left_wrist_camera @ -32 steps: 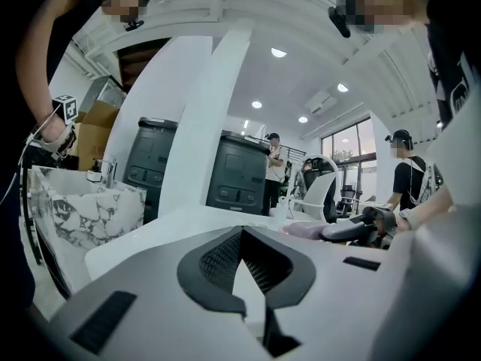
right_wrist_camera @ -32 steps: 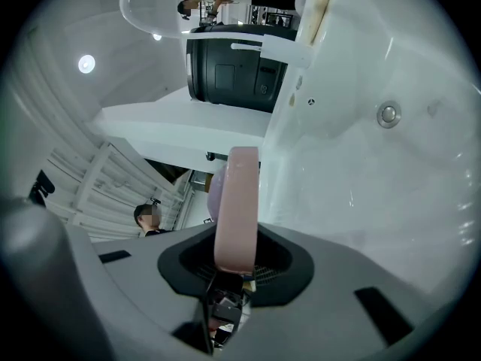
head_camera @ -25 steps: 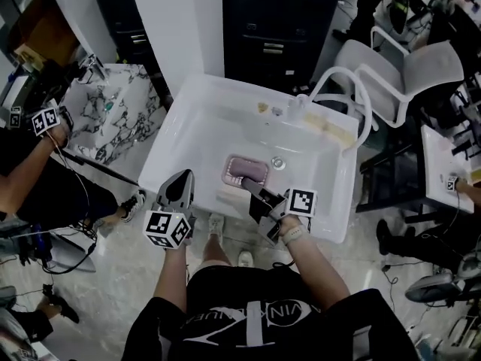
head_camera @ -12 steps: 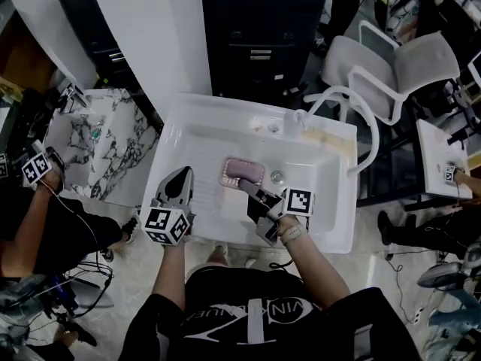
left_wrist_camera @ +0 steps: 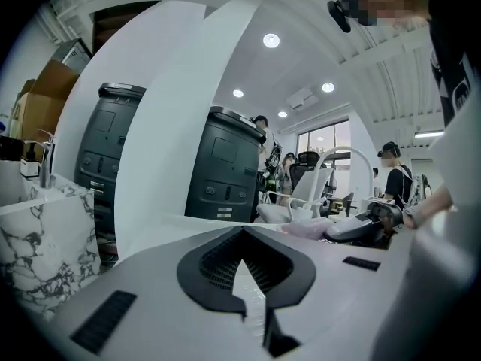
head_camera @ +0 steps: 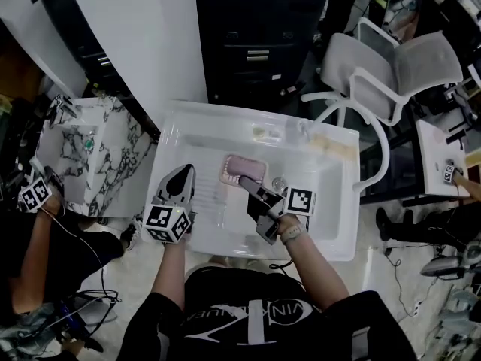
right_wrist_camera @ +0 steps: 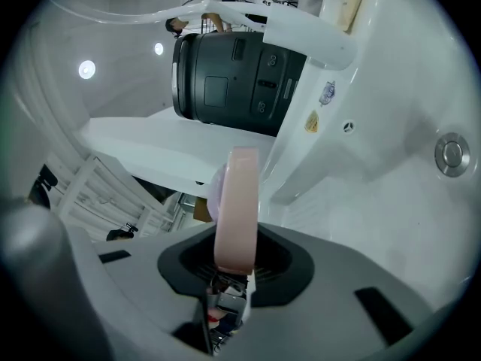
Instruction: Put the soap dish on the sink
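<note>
The soap dish (head_camera: 244,169) sits out past the tips of the right claw (head_camera: 245,181), over the floor of the white sink (head_camera: 340,201), whose wide basin spreads beneath both claws. Beyond the sink, straight ahead of the claws, stands a dark cabinet (head_camera: 255,36). A grey chair (head_camera: 391,66) is well off to the right claw's outer side and farther away. A marble-patterned counter (head_camera: 90,149) lies on the left claw's outer side, apart from the sink. The left claw (head_camera: 183,173) hovers over the basin's left part, level with the right one and well apart from the dish. Its jaws are drawn together to a thin slit with nothing between them. The right claw is clamped narrowly on the dish's near long rim, as the right gripper view shows, where the pink rim (right_wrist_camera: 237,201) runs edge-on out of the pads. In the head view the dish is flat with its open face up. Its long axis runs side to side across the sink, crosswise to the way the right claw points. Whether its underside touches the basin floor I cannot tell. The small round drain (head_camera: 279,182) lies just to the right of the right claw's tips, near the dish's right end.
</note>
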`<state>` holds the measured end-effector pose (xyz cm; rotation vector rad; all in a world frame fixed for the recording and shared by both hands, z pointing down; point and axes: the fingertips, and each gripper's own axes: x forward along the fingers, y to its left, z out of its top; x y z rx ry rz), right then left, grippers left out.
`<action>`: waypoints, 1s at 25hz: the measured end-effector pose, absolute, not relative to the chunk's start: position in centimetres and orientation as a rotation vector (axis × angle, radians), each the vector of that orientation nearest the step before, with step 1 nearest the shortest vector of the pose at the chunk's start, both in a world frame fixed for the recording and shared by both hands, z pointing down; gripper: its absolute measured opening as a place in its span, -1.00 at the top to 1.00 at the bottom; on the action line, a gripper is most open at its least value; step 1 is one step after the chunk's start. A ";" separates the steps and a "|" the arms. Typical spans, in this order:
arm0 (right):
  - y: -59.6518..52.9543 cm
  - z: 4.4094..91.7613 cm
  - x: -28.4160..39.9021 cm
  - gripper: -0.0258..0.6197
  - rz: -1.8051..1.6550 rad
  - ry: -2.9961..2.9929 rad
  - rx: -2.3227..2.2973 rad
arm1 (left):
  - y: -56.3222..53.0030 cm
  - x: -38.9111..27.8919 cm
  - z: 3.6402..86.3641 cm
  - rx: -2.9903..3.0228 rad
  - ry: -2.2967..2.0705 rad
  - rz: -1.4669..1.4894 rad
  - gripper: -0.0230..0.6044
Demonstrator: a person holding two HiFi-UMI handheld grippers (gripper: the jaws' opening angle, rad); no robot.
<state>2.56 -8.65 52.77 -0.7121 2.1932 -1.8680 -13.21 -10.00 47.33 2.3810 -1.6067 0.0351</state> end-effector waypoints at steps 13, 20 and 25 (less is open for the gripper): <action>-13.0 53.6 1.9 0.63 -1.854 2.143 -0.797 | -14.4 -13.7 48.2 2.406 -1.527 0.040 0.88; -15.1 54.7 0.8 0.63 -1.846 2.159 -0.821 | -16.2 -13.6 49.4 2.419 -1.449 0.036 0.88; -16.5 55.9 -1.0 0.63 -1.913 2.146 -0.864 | -17.0 -13.7 50.3 2.419 -1.401 0.025 0.88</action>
